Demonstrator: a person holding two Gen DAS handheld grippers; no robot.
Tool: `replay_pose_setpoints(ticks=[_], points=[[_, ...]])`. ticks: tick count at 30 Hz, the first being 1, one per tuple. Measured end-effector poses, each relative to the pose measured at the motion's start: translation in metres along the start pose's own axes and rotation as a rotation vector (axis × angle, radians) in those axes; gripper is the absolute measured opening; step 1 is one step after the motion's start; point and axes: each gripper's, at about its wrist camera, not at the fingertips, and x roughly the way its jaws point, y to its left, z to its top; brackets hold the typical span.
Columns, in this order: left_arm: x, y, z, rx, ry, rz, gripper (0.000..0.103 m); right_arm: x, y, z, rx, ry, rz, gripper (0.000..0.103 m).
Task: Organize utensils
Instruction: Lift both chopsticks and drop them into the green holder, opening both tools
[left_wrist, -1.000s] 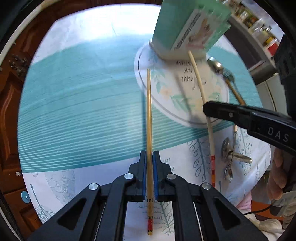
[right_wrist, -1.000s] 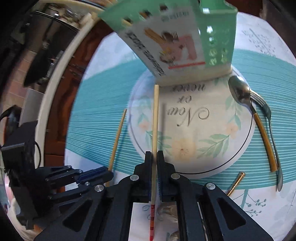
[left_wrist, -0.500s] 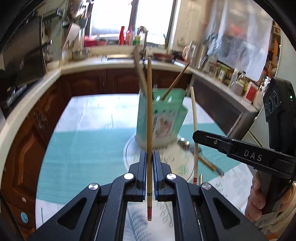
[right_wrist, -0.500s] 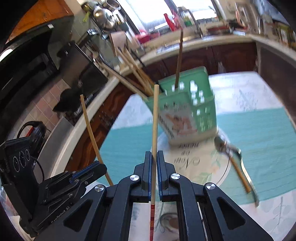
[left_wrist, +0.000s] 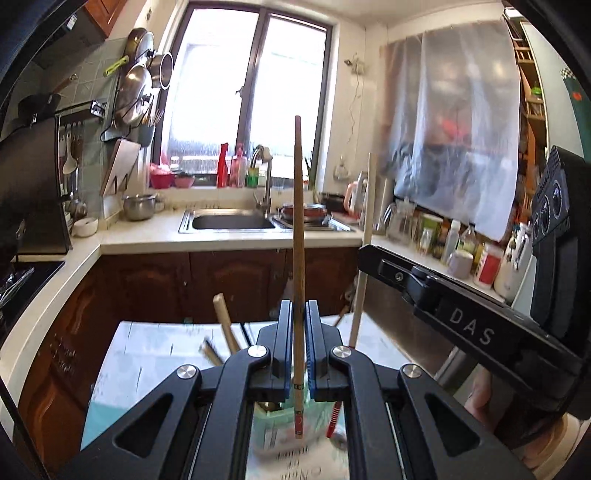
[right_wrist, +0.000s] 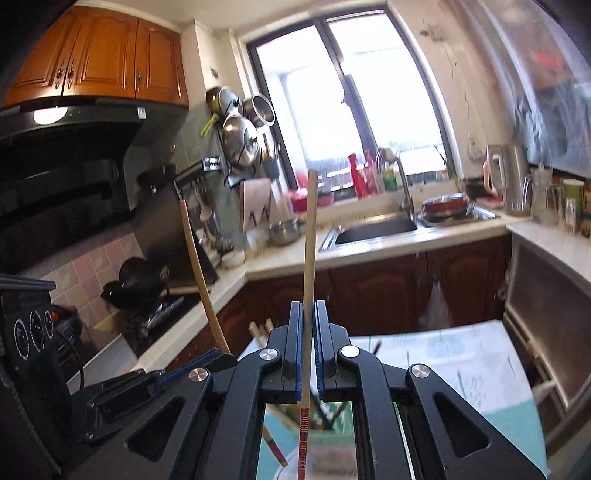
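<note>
My left gripper (left_wrist: 298, 314) is shut on a wooden chopstick (left_wrist: 298, 229) held upright, its red-marked end hanging over the green utensil holder (left_wrist: 275, 430). My right gripper (right_wrist: 307, 314) is shut on a paler chopstick (right_wrist: 309, 236), also upright, its red-striped end above the green holder (right_wrist: 332, 435). Each gripper shows in the other's view: the right one (left_wrist: 369, 254) with its chopstick (left_wrist: 364, 236) to the right, the left one (right_wrist: 218, 360) with its chopstick (right_wrist: 195, 254) to the left. Other chopsticks (left_wrist: 225, 321) stick out of the holder.
The table with the white and teal cloth (left_wrist: 147, 347) lies below, mostly hidden by the grippers. Beyond it are the kitchen counter with sink (left_wrist: 232, 221), dark wood cabinets (left_wrist: 155, 280) and a stove (right_wrist: 147, 291) at the left.
Both grippers have lifted their chopsticks off the table and tilted up from looking down to level. The holder has dropped from mid view to beneath the jaws.
</note>
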Motion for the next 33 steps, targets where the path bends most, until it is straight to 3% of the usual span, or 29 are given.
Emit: replay_pose_setpoints(ticks=[6, 13, 23, 28, 33], points=[[0.042, 0.003, 0.002, 0.020, -0.049, 0.036, 0.004, 0.028, -0.011, 0.027, -0.050, -0.083, -0.027, 0.005], [0.076, 0.017, -0.025, 0.036, -0.024, 0.082, 0.004, 0.101, -0.039, -0.009, -0.043, -0.070, 0.008, 0.005], [0.086, 0.032, -0.049, 0.013, 0.027, 0.083, 0.005, 0.155, -0.063, -0.081, -0.011, 0.071, 0.123, 0.005], [0.078, 0.032, -0.053, 0.011, 0.041, 0.070, 0.018, 0.157, -0.057, -0.103, -0.061, 0.160, 0.160, 0.007], [0.069, 0.034, -0.050, -0.008, 0.071, 0.047, 0.025, 0.144, -0.063, -0.118, -0.040, 0.203, 0.164, 0.019]])
